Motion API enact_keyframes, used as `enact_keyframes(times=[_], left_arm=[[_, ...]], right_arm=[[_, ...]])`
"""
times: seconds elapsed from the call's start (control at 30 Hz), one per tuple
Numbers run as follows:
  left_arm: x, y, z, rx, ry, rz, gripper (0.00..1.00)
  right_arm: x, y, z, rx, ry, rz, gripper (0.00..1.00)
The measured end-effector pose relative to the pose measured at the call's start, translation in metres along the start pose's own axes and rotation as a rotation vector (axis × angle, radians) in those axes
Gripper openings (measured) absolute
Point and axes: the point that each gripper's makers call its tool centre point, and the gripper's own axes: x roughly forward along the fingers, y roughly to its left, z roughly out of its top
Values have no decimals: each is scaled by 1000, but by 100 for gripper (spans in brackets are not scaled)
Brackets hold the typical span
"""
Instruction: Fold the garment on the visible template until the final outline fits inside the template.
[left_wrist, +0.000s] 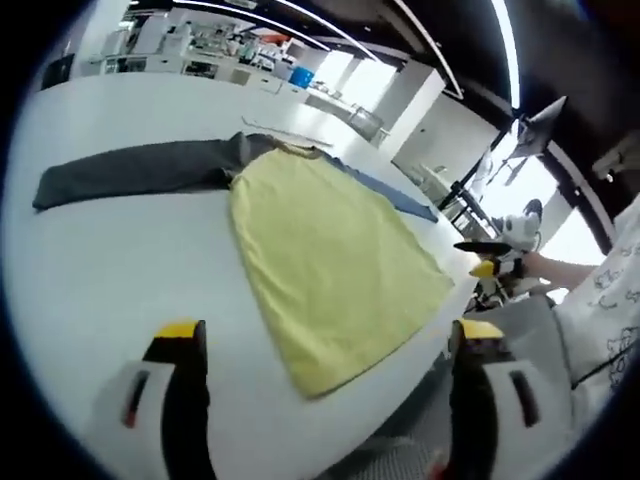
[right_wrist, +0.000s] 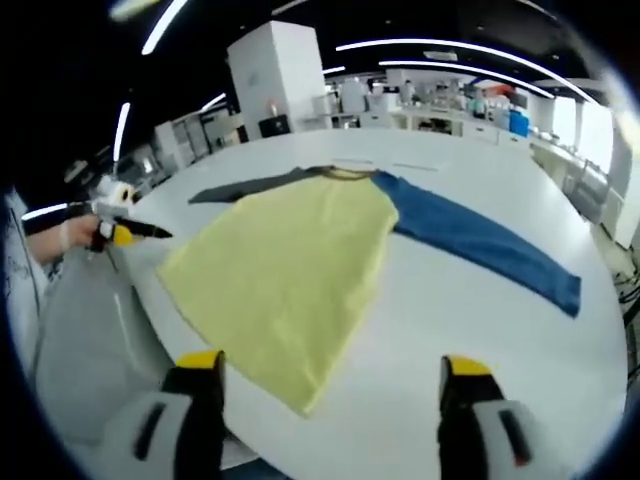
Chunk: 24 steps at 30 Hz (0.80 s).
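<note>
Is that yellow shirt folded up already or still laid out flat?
Spread flat: the shirt lies open, gray sleeve and blue sleeve stretched out sideways.

Bright ceiling strip lights (left_wrist: 505, 50), window glare, fisheye-bent edges, perhaps slight blur.

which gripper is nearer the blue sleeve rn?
Right, probably. The blue sleeve stretches away ahead of the right gripper, on its side of the yellow body. The left gripper sits across that body from the sleeve.
</note>
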Motion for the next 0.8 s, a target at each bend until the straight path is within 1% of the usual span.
enact_keyframes(times=[0.07, 0.1, 0.17, 0.2, 0.3, 0.33, 0.37, 0.43, 0.47, 0.5, 0.53, 0.57, 0.6, 0.63, 0.67, 0.7, 0.8], left_arm=[[-2, 0, 5, 55, -7, -1, 99], [-2, -1, 8, 81, -14, -2, 99], [-4, -4, 16, 135, -38, -12, 99], [-5, -5, 20, 156, -51, -7, 99], [-6, -10, 27, 159, -68, -15, 99], [-6, -11, 30, 163, -84, -16, 99], [-6, -10, 32, 161, -92, -11, 98], [-5, -7, 36, 166, -116, -1, 97], [-7, -7, 40, 169, -137, 5, 97], [-8, -6, 43, 173, -156, 8, 97], [-9, -6, 46, 173, -162, 9, 97], [-9, -6, 47, 170, -164, 8, 97], [-9, -4, 47, 165, -159, 8, 97], [-9, -3, 47, 165, -157, 12, 97], [-10, -1, 47, 171, -157, 16, 98], [-10, 0, 47, 172, -155, 18, 98], [-11, 2, 49, 165, -168, 24, 98]], right_arm=[[0, -6, 5, 6, -15, -10, 100], [0, -12, 8, 23, -22, -17, 100], [0, -18, 13, 62, -33, -11, 100], [0, -26, 15, 80, -33, -26, 100], [-2, -44, 19, 69, -33, -56, 100], [-2, -49, 20, 71, -31, -64, 100], [-3, -61, 21, 77, -21, -79, 100], [-6, -82, 28, 79, -35, -127, 100], [-7, -90, 29, 86, -37, -138, 100], [-8, -103, 31, 101, -39, -160, 99], [-9, -109, 31, 107, -38, -170, 98], [-12, -126, 32, 120, -34, -202, 95], [-12, -129, 32, 126, -33, -210, 94], [-13, -142, 36, 146, -51, -231, 95], [-14, -149, 38, 156, -60, -244, 96], [-15, -164, 37, 183, -59, -261, 96], [-20, -187, 43, 231, -97, -295, 94]])
